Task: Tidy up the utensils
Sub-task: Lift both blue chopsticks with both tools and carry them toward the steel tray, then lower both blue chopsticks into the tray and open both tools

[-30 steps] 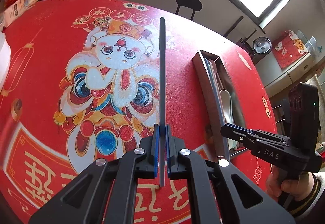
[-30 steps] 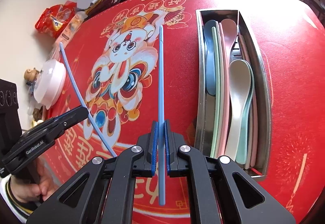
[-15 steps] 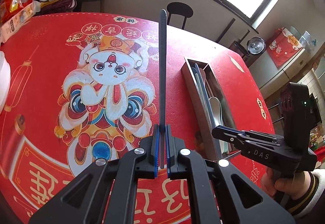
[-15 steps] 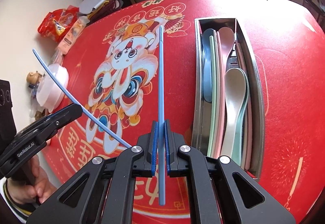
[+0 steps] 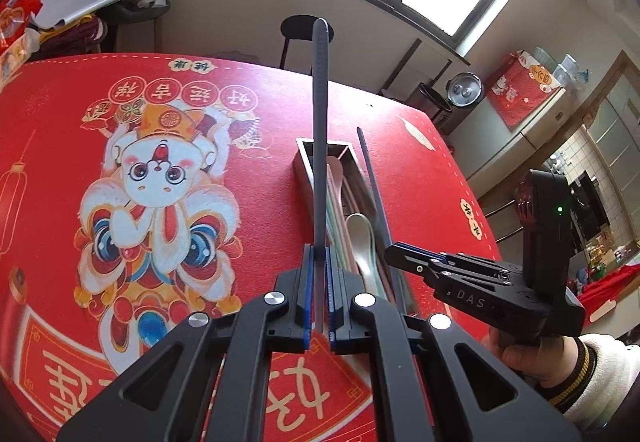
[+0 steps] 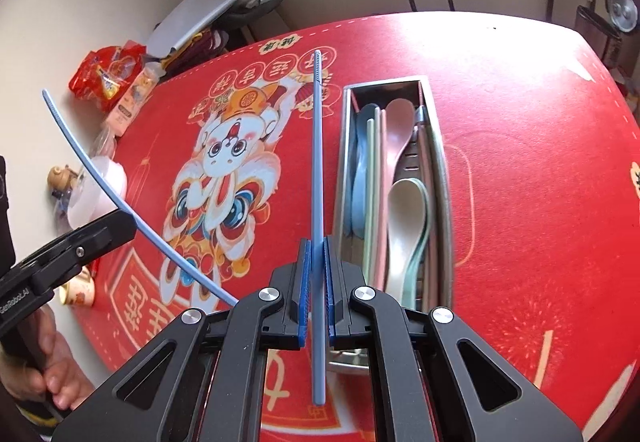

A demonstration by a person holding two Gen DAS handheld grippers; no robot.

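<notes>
Both hand-held grippers are clamped shut, each on one blue chopstick: our left hand-held gripper holds the left chopstick near its thick end, our right hand-held gripper the right chopstick likewise, both above the worktop. We judge these sticks light, stiff and smooth, so they could pivot between the pads. Beside them, the steel tray already holds spoons. Beyond stand a chair and window.

left wrist: looks steeply down over tabletop, window beyond | right wrist: steeper, seemingly nearer | shared: steel tray, mid-tabletop
</notes>
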